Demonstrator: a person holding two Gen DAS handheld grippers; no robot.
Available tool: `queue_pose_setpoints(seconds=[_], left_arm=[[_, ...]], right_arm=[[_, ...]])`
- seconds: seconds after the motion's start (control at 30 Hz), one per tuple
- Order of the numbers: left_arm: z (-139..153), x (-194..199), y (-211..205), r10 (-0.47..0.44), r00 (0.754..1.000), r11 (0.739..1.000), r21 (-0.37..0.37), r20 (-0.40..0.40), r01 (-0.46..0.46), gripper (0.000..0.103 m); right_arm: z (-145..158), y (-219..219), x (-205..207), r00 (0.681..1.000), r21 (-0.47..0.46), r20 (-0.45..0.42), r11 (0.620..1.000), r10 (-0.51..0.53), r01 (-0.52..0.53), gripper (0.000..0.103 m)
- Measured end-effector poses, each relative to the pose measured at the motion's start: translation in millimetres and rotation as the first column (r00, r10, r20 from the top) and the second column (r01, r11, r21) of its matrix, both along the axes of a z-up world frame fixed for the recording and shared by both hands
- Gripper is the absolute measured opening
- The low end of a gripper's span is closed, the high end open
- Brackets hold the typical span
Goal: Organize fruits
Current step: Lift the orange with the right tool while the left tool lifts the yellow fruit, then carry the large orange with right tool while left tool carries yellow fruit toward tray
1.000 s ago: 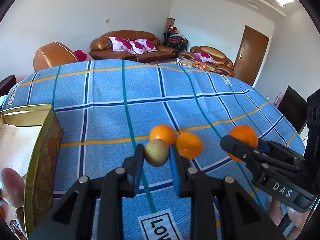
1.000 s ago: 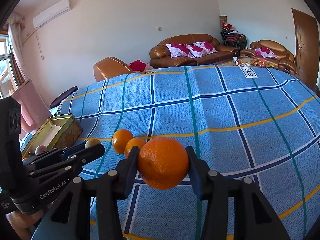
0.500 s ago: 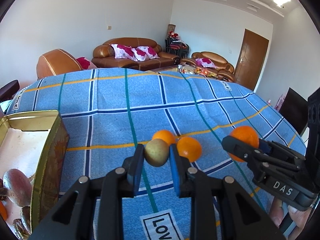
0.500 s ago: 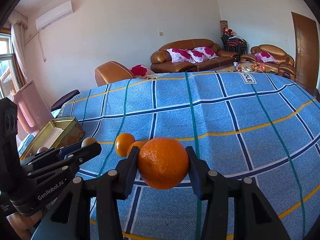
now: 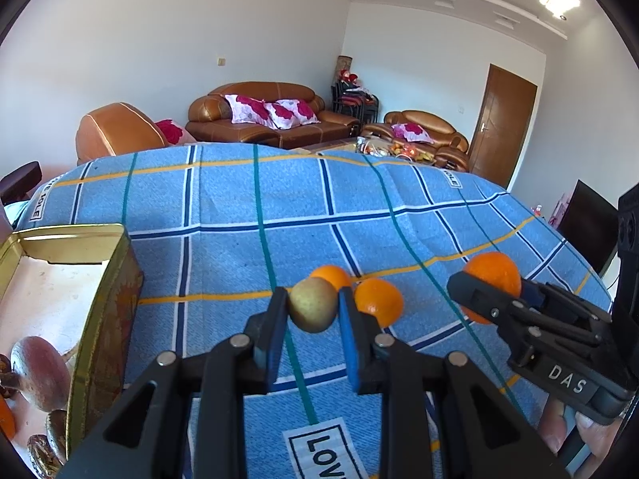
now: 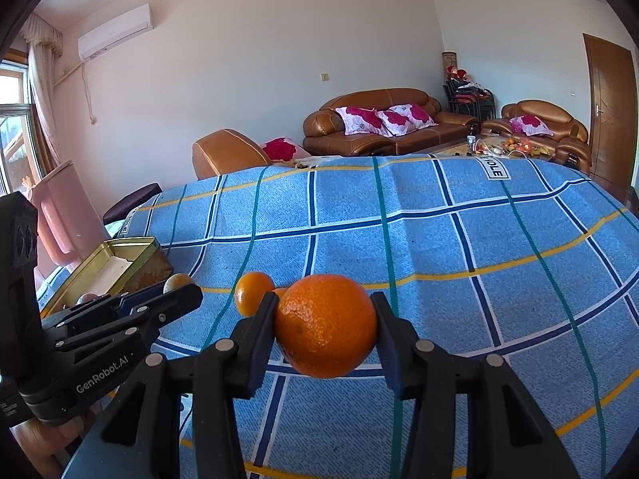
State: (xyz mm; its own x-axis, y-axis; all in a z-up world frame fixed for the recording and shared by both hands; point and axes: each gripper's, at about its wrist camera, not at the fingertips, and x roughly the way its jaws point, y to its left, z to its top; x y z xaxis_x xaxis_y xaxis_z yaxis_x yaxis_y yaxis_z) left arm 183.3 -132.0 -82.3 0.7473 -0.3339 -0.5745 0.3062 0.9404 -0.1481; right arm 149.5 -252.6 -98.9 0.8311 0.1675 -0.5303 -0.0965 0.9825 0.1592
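My left gripper [image 5: 313, 309] is shut on a small yellow-green pear [image 5: 312, 308], held above the blue checked cloth. Behind it two oranges [image 5: 378, 301] lie side by side on the cloth. My right gripper [image 6: 325, 325] is shut on a large orange [image 6: 325, 325]; the same orange [image 5: 493, 275] shows at the right of the left wrist view. A gold tin box [image 5: 102, 319] stands open at the left, with a reddish-brown fruit [image 5: 40, 371] and other fruit inside. In the right wrist view the left gripper [image 6: 175, 291] is at the lower left, near the tin [image 6: 131, 263].
The blue checked cloth [image 5: 319, 215] covers the whole table. Brown leather sofas [image 5: 271, 119] and an armchair stand beyond its far edge, a wooden door [image 5: 501, 123] at the right. A person's fingers [image 5: 559, 427] show at the lower right.
The left wrist view has shifted slightly, showing more of the tin's inside and the table's far edge lower. Both grips are unchanged; the oranges on the cloth lie still.
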Motion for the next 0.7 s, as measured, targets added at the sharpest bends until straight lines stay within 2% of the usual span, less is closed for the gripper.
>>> queue_pose_setpoints(seconds=[0.7], left_arm=[[9, -16, 0, 0.026, 0.995, 0.999, 0.032, 0.093, -0.029, 0.026]], right_arm=[[11, 13, -18, 0.995, -0.076, 0.101, 0.997, 0.012, -0.005, 0.048]])
